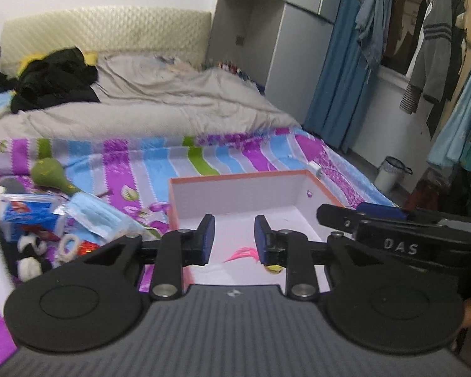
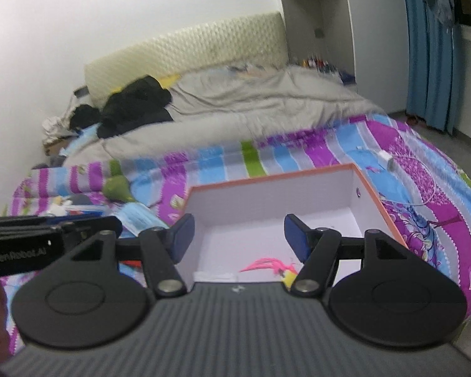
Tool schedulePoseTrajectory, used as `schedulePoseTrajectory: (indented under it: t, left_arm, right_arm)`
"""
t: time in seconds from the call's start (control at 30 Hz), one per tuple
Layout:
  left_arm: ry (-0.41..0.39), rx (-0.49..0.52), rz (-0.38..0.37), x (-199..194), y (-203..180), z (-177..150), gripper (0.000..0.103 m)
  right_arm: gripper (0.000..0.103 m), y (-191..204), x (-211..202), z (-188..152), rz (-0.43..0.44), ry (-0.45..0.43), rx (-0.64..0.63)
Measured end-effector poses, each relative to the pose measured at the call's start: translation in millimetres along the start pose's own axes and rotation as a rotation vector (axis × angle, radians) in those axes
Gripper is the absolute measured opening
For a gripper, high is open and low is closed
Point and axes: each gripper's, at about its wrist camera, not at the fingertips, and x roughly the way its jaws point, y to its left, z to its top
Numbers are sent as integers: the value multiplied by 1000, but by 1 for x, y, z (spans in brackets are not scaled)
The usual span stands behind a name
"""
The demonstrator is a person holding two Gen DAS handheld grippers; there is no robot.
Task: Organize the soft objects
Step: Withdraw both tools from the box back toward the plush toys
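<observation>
A: On the bed, near its foot: one box, orange-rimmed, white inside, lying open-topped on the striped sheet. Why is it sitting there?

B: It is serving as the bin, I judge. It is sitting just right of the pile, so each soft thing is travelling only a short way. One toy, pink-feathered with a yellow body, is already lying on the box floor near the front wall.

A: Left gripper?

B: Hovering over the box, jaws standing a little apart, nothing between them. The toy is lying below and beyond the pads, not touching them.

A: Right gripper?

B: Also hanging over the box, jaws standing wide, holding nothing.

A: Items remaining?

B: To the left on the sheet: a face mask, a green plush, a black-and-white plush, and blue and red packets. They are lying heaped and overlapping, so each is probably needing a separate pick. The grey quilt and black clothes are lying well apart, toward the headboard.
</observation>
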Motion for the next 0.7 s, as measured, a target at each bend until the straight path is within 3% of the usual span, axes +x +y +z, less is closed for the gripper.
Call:
schedulePoseTrajectory:
  t: [0.33,0.7]
  left_arm:
    - [-80,-58,62,-85,40,-48,32]
    - [-96,-111,129,-129,90,-111,32]
  right_arm:
    - [66,54,-51,-34,88,-77,-60]
    - [66,115,-58,-90,155,-63,-114]
